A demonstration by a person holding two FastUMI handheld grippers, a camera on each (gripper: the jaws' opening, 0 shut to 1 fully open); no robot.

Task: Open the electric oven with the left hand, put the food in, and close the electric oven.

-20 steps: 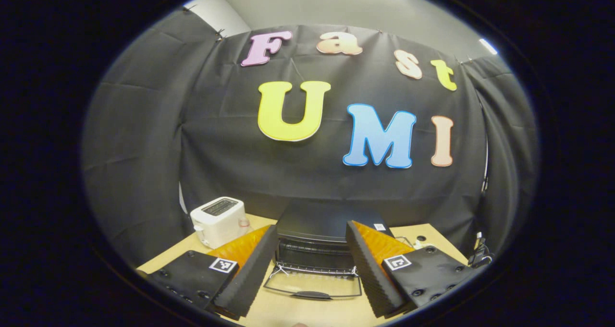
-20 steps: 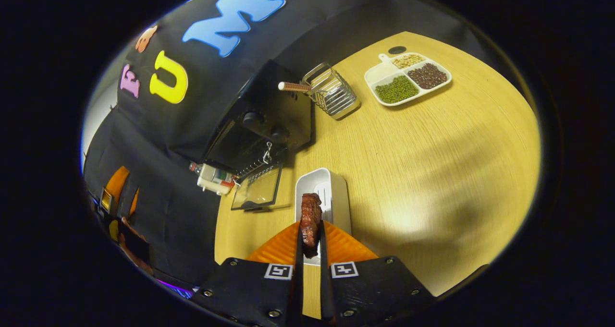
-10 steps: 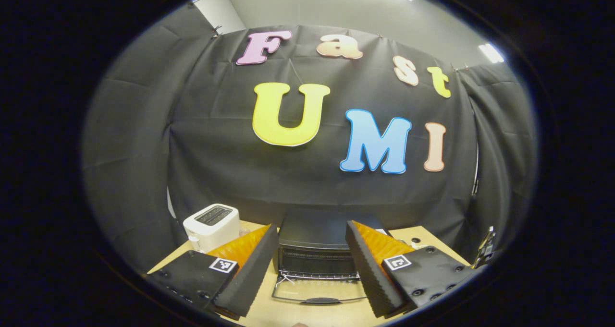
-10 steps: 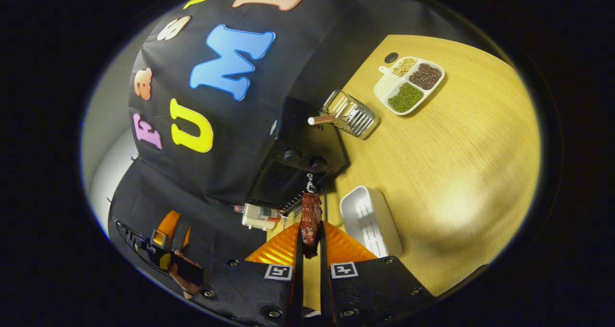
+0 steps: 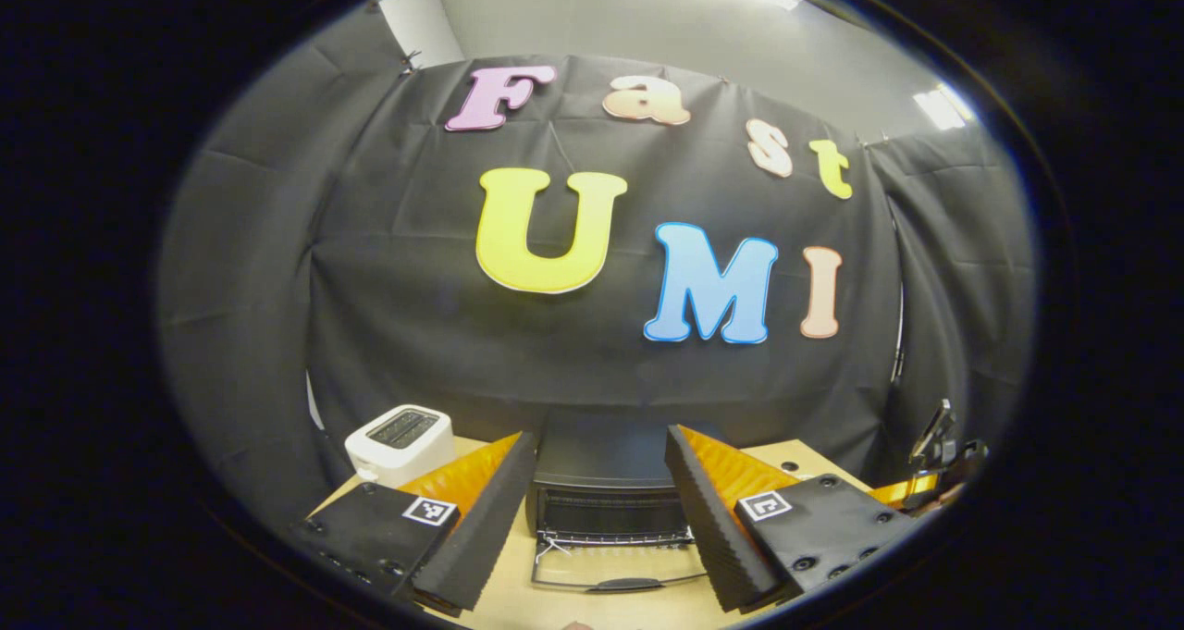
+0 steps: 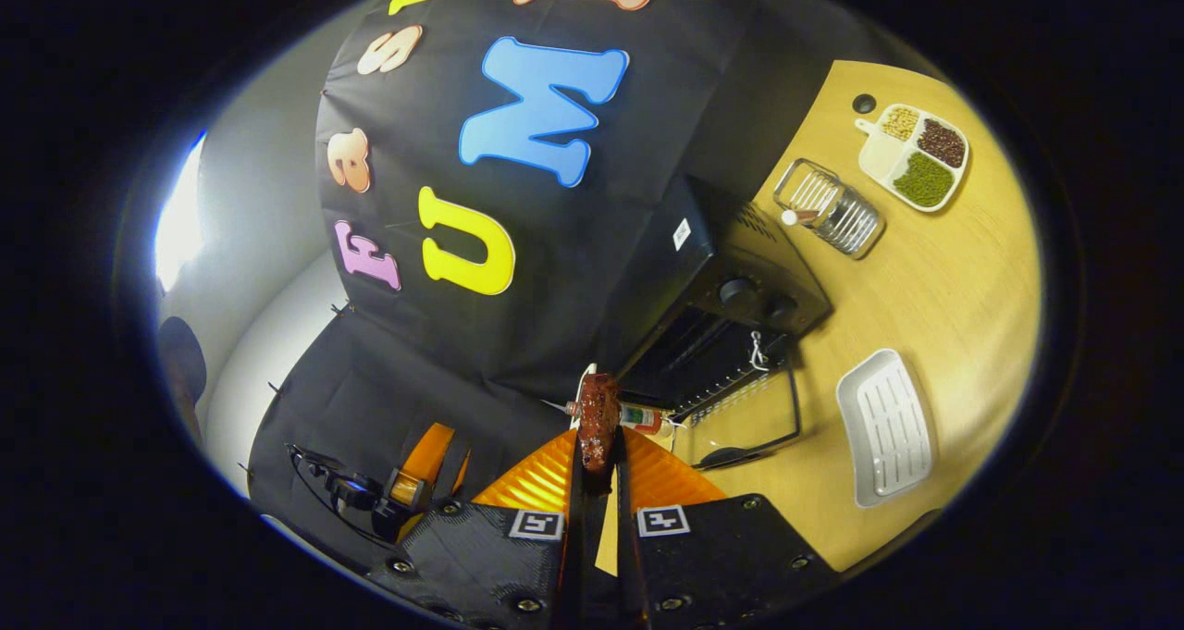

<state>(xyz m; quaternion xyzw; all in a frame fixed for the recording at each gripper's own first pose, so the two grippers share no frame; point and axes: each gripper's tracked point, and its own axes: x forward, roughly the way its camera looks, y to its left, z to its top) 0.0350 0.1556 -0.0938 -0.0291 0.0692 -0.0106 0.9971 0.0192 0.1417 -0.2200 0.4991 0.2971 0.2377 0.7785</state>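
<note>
A black electric oven (image 5: 606,482) stands at the back of the wooden table with its glass door (image 5: 618,570) folded down flat toward me. My left gripper (image 5: 599,528) hangs open in front of it, nothing between its fingers. In the right gripper view the oven (image 6: 740,278) shows from above with the door (image 6: 740,417) down. My right gripper (image 6: 598,454) is shut on a dark red-brown piece of meat (image 6: 598,417), held in the air to the left of the oven's mouth. The left gripper (image 6: 416,477) shows farther off, low at the left.
A white toaster (image 5: 400,440) stands left of the oven. In the right gripper view a white ridged tray (image 6: 883,426) lies in front of the oven, a wire rack (image 6: 830,209) beside it, and a divided dish of beans (image 6: 914,154) farther off.
My right gripper has carried the meat up off the white tray and swung left, toward the open oven. My left gripper has drawn back a little from the oven.
</note>
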